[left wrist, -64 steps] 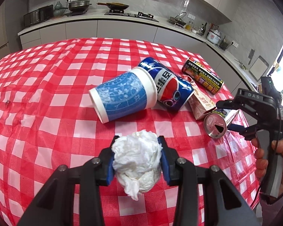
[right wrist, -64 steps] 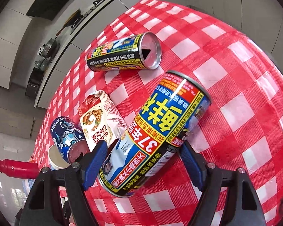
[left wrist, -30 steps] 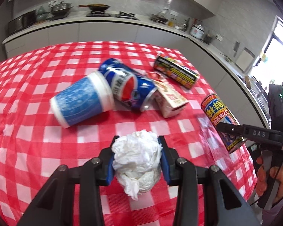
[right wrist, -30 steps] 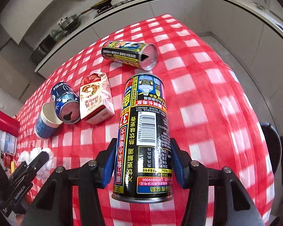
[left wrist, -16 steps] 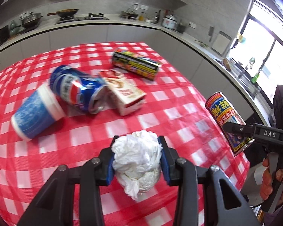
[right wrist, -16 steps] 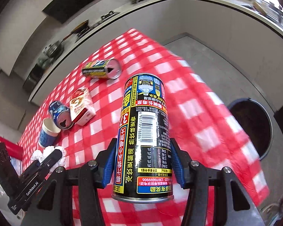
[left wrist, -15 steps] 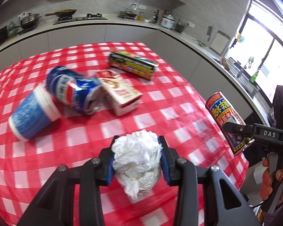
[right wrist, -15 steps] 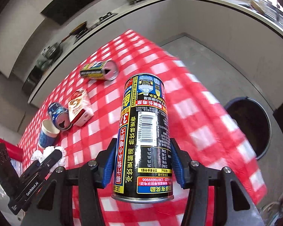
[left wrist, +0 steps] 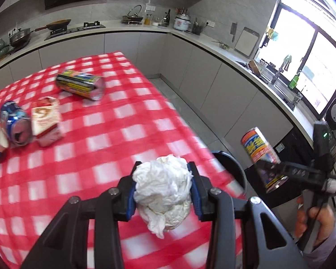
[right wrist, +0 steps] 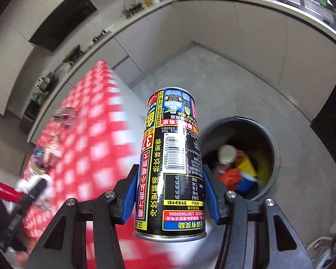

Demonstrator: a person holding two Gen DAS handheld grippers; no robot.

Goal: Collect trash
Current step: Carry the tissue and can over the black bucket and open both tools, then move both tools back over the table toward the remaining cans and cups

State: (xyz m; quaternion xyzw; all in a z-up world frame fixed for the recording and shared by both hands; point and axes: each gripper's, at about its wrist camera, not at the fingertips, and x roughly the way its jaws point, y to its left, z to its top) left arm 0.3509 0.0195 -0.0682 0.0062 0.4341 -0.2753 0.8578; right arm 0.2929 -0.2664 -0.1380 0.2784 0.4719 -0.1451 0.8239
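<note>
Carrying stage: right gripper [right wrist: 169, 196] pinching black drink can [right wrist: 171, 165], left gripper [left wrist: 163, 185] pinching crumpled tissue [left wrist: 163, 189]. Next, probably release over trash bin [right wrist: 273, 143], right of bench [left wrist: 123, 123].

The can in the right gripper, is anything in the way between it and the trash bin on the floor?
Nothing visible blocks it. The right gripper holds the can in open air past the table's edge, and the trash bin stands open on the floor beyond it, with no lid and some trash already inside.

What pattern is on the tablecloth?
Red and white checks on the tablecloth, clearest in the left wrist view.
</note>
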